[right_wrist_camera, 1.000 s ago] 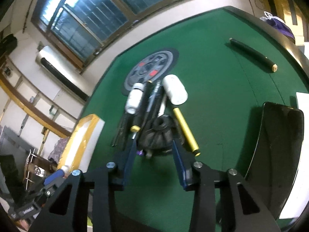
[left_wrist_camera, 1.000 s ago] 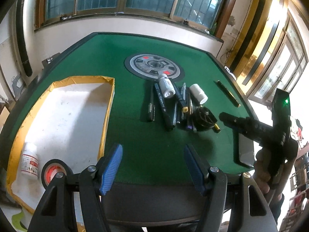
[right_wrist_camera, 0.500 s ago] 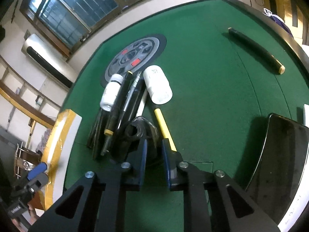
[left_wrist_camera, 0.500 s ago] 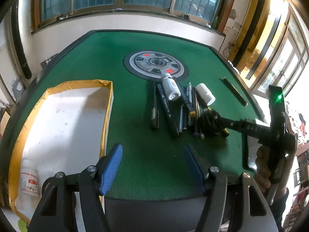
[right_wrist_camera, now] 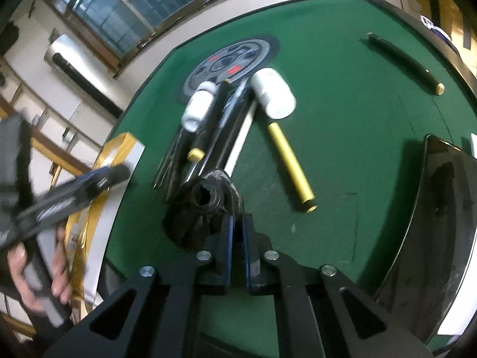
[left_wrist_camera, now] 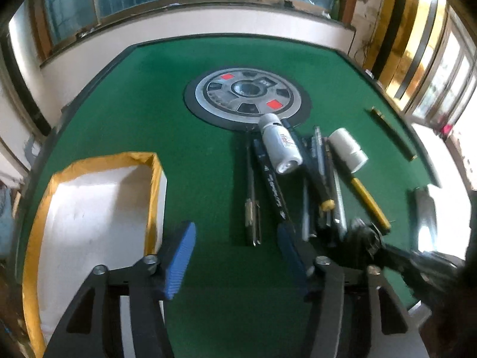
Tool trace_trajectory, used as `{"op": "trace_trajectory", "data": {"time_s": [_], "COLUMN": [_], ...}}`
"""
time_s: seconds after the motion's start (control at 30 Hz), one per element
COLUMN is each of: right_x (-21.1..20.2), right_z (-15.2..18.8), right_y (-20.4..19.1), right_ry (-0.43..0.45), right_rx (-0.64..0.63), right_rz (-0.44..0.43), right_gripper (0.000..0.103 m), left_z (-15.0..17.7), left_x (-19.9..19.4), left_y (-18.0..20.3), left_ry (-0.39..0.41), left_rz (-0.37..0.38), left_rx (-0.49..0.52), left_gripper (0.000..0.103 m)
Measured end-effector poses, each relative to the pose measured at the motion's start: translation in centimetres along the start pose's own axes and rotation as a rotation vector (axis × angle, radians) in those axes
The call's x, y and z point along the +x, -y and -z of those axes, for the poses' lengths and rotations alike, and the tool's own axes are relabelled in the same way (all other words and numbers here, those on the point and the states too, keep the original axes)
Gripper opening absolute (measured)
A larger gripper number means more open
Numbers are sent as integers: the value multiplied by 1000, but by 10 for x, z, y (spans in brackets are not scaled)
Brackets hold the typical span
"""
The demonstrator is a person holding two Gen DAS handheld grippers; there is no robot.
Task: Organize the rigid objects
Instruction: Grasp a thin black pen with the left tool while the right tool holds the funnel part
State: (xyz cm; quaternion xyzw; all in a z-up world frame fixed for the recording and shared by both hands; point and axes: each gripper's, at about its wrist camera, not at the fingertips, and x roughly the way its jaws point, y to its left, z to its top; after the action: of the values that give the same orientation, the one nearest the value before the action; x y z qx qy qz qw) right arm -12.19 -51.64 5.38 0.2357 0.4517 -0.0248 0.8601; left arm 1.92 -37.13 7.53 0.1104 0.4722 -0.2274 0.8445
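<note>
Green table (right_wrist_camera: 342,95): right gripper (right_wrist_camera: 236,223) jaws pinch black part (right_wrist_camera: 205,205).

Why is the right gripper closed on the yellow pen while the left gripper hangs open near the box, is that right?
Not the yellow pen: the right wrist view shows that lying free on the felt. The right gripper is closed on the black ribbed part. The left gripper is open near the box, as stated.

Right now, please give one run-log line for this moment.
right gripper: shut on black ribbed round part | left gripper: open, empty, above green felt table | white yellow-edged box: beside left gripper
</note>
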Motion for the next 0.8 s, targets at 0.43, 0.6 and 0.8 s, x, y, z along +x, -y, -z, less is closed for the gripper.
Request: {"op": "trace_trajectory", "data": {"time_s": [0.43,0.6,0.8], "right_x": [-2,-3,-3], "right_z": [7,10,12], "right_y": [-9,-10,-12], "right_ry": [24,27,26], "right_rx": [-24,-27,-23], "right_rz": [24,34,35], "right_gripper": [6,6,6], "left_z": [-12,-3,34], "left_x": [45,45,20], "left_y": [16,17,12], "left_ry": [-120,-123,-169], "left_rz": [7,2,53], "left_rx": [27,48,-2], "left_gripper": [31,14,14]}}
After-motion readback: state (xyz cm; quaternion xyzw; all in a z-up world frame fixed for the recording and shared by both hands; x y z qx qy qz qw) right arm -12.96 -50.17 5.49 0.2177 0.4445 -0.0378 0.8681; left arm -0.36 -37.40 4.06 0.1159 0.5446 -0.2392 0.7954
